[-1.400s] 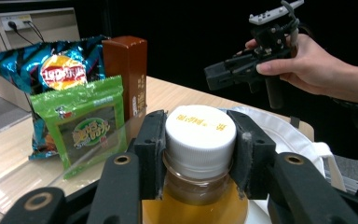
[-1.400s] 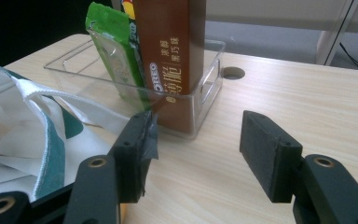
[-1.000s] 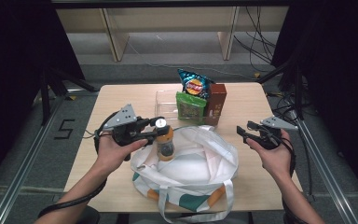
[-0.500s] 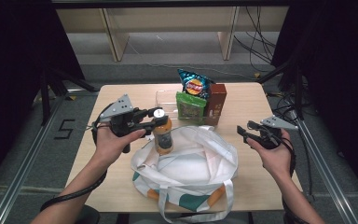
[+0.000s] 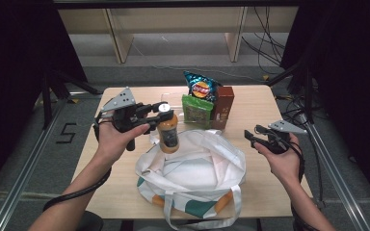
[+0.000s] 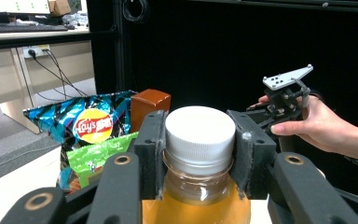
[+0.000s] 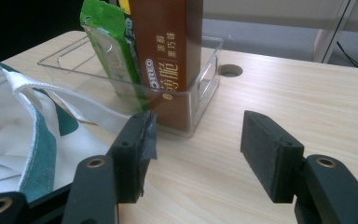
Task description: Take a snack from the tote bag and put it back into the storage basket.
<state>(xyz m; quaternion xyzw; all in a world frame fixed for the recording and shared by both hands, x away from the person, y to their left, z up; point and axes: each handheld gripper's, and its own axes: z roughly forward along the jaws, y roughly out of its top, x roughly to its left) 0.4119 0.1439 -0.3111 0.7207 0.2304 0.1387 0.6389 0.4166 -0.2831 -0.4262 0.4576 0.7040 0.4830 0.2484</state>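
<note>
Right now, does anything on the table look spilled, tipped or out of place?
Nothing stands out. The left gripper holds the bottle upright by its capped neck above the bag. The snacks stand upright in the clear bin, and the right gripper is open and empty.

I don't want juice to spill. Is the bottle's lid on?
On. The white cap sits on the bottle, clamped by the left gripper.

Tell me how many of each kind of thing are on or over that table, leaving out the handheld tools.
Bottle: 1
Snack bags, blue chip bag and green bag: 2
Brown box: 1
Clear tray: 1
Tote bag: 1
Total: 6
</note>
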